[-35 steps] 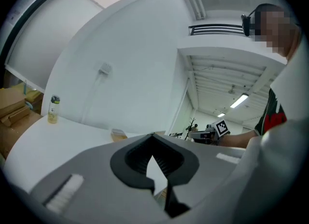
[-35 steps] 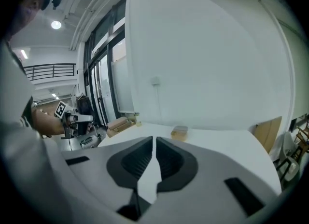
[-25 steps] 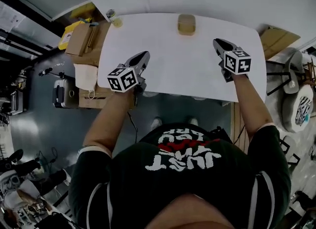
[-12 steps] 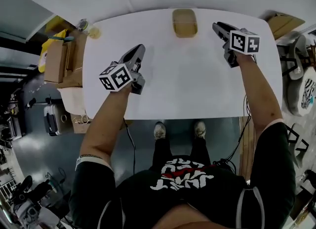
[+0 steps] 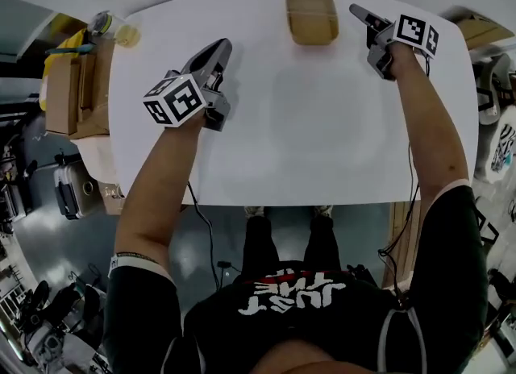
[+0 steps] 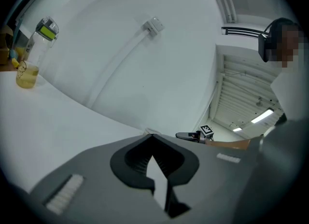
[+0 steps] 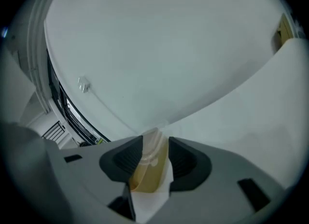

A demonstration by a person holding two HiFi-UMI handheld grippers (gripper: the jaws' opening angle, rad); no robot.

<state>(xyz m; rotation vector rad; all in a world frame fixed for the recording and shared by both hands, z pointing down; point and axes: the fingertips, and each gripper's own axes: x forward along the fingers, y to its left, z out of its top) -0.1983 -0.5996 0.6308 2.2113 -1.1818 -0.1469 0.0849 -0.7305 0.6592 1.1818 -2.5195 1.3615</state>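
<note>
At the far edge of the white table (image 5: 322,139) | right gripper (image 5: 356,12), jaws apart, frames the tan tub (image 5: 312,15) just beside it | left gripper (image 5: 220,46) closed, empty, well apart | best approach, likely: jaws wide, square to the tub's walls.

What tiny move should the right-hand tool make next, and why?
Probably ease the right gripper forward to the tan container: its fingers stand apart with the container showing in the gap, yet the head view seems to show bare table between them, so nothing is gripped yet.
</note>
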